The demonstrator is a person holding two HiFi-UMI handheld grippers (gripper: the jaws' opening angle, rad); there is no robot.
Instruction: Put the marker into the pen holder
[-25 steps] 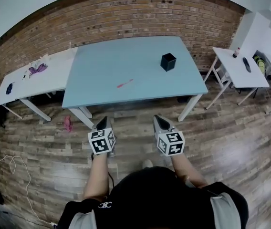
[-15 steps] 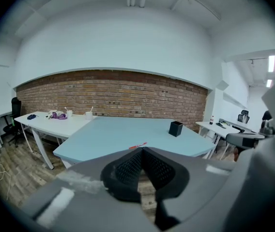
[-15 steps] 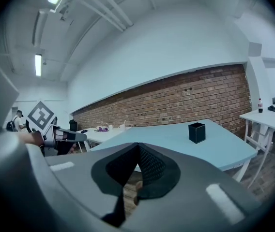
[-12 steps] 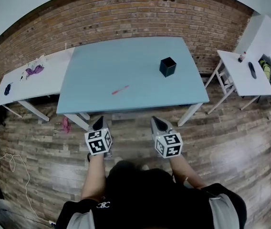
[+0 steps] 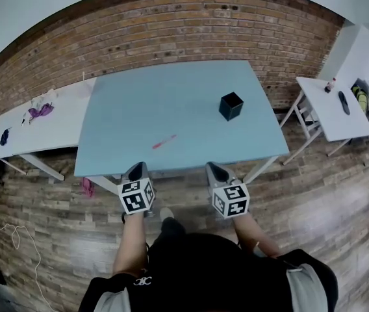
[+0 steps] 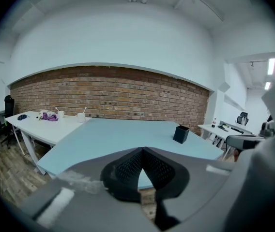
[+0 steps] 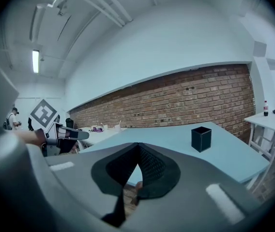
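A pink marker (image 5: 164, 142) lies on the light blue table (image 5: 171, 103), toward its near left part. A black square pen holder (image 5: 230, 105) (image 6: 180, 134) (image 7: 201, 138) stands upright on the table's right half. My left gripper (image 5: 136, 170) (image 6: 142, 150) hangs just short of the table's near edge, shut and empty. Beside it my right gripper (image 5: 214, 170) (image 7: 138, 145) is at the same edge, its fingertips meeting with nothing between them. The marker is hidden in both gripper views.
A white table (image 5: 38, 125) with purple clutter and cups stands at the left. Another white table (image 5: 330, 106) with a bottle (image 5: 329, 84) and a dark object is at the right. A brick wall (image 5: 171, 25) runs behind. The floor is wood planks.
Both grippers have come forward together to the table's near edge, and the table sits closer and larger in the head view. Their jaws have stayed shut.
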